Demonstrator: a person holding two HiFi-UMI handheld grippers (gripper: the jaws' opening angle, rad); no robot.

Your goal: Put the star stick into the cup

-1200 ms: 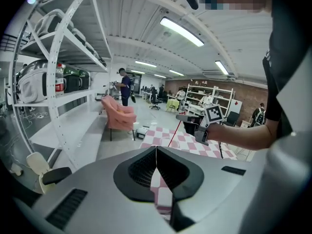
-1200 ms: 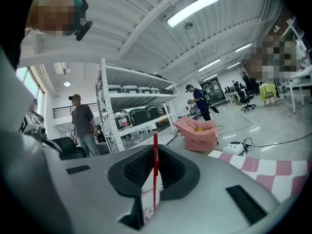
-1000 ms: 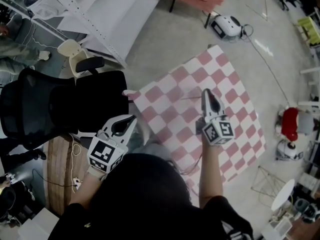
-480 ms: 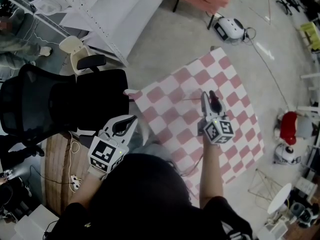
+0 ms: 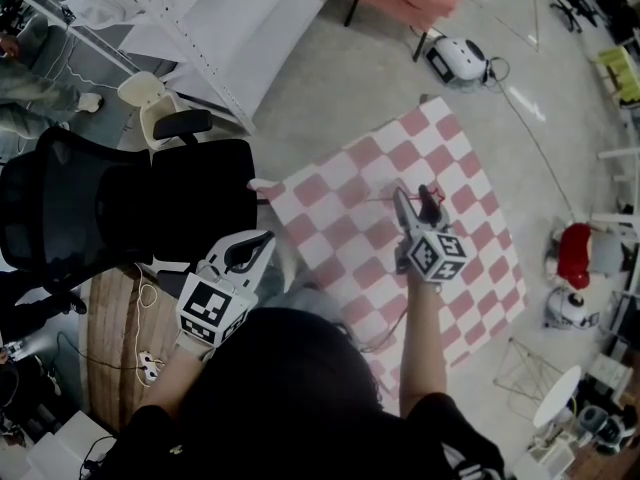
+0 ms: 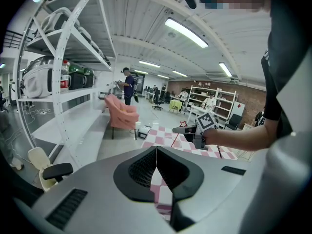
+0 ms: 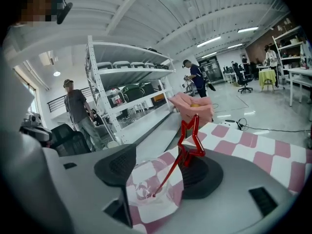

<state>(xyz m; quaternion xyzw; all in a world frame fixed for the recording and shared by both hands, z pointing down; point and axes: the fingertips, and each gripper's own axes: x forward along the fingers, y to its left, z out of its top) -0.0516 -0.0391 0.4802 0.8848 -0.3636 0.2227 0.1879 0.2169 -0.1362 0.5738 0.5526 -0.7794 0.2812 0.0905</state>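
**Star stick stood in the cup between spread right tongs**

The right tongs (image 5: 415,200) had just been opening, and in the right gripper view their jaws stood wide apart. Between them sat a clear cup (image 7: 136,184), nearer the left jaw, with the pink-and-white checked mat (image 7: 253,140) showing through it. The red star stick (image 7: 190,153) stood in that cup. Its thin lower tip was down inside, and its shaft leaned up toward the right jaw. The star head lay just in front of the right jaw's pad; whether it touched the pad could not be told. Neither pad pressed on the shaft.

The left tongs (image 5: 255,246) were held well apart from the right tongs, off the mat's edge and near a black office chair (image 5: 120,208). Their jaws were pressed together, with nothing between them. In the left gripper view the right tongs showed ahead, over the mat.
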